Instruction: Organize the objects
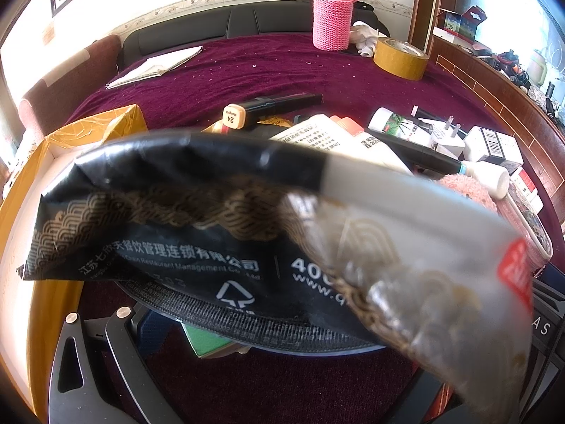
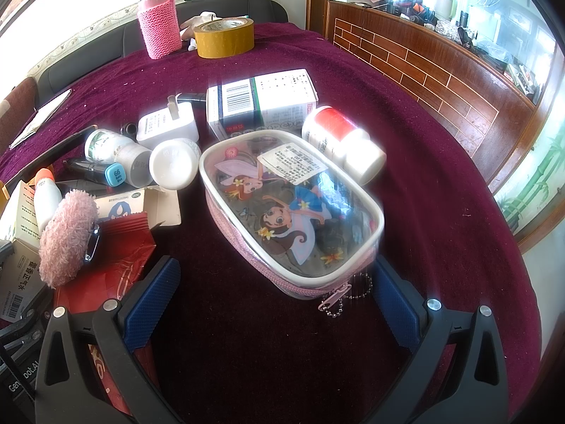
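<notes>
A black packet [image 1: 197, 233] with gold wave print and white Chinese text fills the left wrist view, very close to the lens and blurred at its right end. My left gripper [image 1: 279, 339] stands open; its left blue pad [image 1: 152, 332] sits far left with nothing against it, and the right finger is hidden behind the packet. What holds the packet up is hidden. My right gripper [image 2: 275, 304] is open over the maroon cloth [image 2: 441, 162]. A clear cartoon pouch [image 2: 293, 212] lies just ahead, its pink zipper pull [image 2: 333, 304] between the fingertips.
A yellow box [image 1: 31, 190] stands at the left. Markers [image 1: 275, 104], pill bottles [image 2: 339, 137], a charger [image 2: 166, 125], a white carton [image 2: 261, 100], a pink fluffy pad [image 2: 67, 236] and a red wrapper [image 2: 123, 247] crowd the middle. A pink-knit flask [image 2: 159, 21] and tape roll [image 2: 226, 37] stand behind.
</notes>
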`<state>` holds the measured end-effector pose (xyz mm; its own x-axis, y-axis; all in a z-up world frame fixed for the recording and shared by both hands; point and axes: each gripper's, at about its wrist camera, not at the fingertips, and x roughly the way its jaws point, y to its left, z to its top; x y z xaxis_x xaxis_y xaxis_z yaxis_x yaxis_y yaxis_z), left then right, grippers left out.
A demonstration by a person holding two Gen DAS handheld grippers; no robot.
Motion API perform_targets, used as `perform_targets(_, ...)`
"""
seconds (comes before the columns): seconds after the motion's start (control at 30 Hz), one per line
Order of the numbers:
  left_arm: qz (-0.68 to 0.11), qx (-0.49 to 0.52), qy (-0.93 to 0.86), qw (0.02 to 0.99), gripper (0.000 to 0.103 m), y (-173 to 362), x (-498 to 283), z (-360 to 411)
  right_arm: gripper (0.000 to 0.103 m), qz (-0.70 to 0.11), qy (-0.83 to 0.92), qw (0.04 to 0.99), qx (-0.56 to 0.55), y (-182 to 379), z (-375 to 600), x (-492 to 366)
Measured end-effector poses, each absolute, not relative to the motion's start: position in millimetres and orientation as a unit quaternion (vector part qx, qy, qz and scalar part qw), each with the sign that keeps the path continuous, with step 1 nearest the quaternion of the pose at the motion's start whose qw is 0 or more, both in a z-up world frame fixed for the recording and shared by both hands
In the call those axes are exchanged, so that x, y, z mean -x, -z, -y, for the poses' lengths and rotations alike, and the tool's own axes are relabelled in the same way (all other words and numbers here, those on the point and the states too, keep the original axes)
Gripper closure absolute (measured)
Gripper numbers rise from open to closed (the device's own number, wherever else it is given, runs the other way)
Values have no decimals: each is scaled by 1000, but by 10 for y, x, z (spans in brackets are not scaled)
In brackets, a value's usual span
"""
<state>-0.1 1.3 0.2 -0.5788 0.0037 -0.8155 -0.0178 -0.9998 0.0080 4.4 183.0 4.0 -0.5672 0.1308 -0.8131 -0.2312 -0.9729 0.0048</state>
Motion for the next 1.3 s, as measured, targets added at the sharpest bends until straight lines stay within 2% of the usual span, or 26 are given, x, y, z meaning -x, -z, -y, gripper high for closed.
perform_targets(0.23,-13,462,-887,-1,1,0,-59,-16,0,-55,-883,102,454,-40,-1831,-43)
perform_targets(0.63,-34,482,-872,81,2,-49,-258,188,0,-54,-883,100,456,-41,-1839,-42)
perform_targets(0.73,11,471,-872,134,3,-218,-328,362,0,-52,-870,70,486,-50,-1883,-13)
perform_targets(0.8,9,432,-891,137,3,-432,-356,480,0,-32,-874,47,483,-40,-1843,-68)
perform_targets(0.9,-10,414,-903,113,2,-605,-255,560,0,-69,-882,22,465,-56,-1934,-159)
perform_targets(1.07,41,409,-903,126,2,-738,-157,758,0,-178,-889,-19,421,-84,-2229,-296)
perform_targets(1.3,19,357,-921,156,2,-1043,-223,715,0,-169,-890,-17,423,-114,-2166,-311)
